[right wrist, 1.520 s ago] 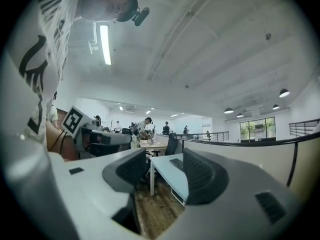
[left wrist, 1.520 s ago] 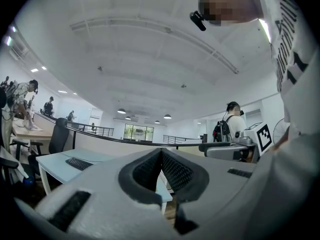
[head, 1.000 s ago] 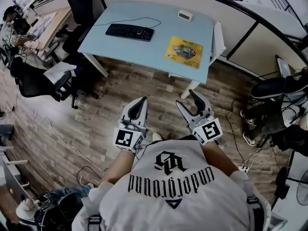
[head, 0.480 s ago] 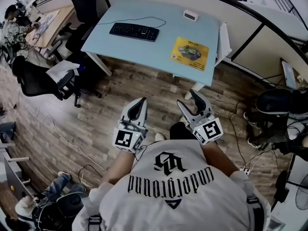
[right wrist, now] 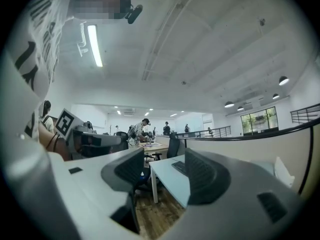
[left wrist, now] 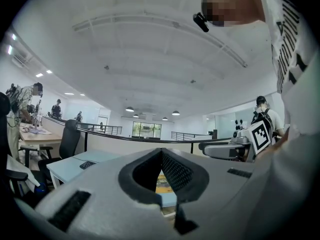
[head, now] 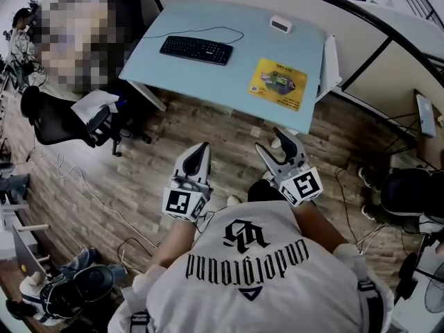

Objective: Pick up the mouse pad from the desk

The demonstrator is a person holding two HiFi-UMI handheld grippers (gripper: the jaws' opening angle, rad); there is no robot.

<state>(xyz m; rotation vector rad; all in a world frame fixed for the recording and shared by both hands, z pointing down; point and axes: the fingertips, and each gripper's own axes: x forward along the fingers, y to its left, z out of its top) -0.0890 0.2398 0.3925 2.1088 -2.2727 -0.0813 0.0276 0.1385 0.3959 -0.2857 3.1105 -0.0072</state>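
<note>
The yellow mouse pad (head: 278,84) lies flat on the right part of the light blue desk (head: 208,75), well ahead of both grippers. Through the left gripper's jaws a sliver of the mouse pad (left wrist: 164,184) shows. My left gripper (head: 201,146) (left wrist: 161,154) is held level over the wood floor, its tips together and nothing in it. My right gripper (head: 270,141) (right wrist: 164,166) is beside it, open and empty, pointing at the desk's left corner (right wrist: 172,179). Neither gripper touches the desk.
A black keyboard (head: 195,49) with its cable and a small white device (head: 280,24) are on the desk. A white panel (head: 329,57) stands at its right end. Black office chairs (head: 59,120) stand left. Cables run over the floor (head: 104,214). Partitions close the back.
The desk has drifted right and nearer in the head view as the person walks toward it. Both grippers have come forward with the body, with their jaws as before.
</note>
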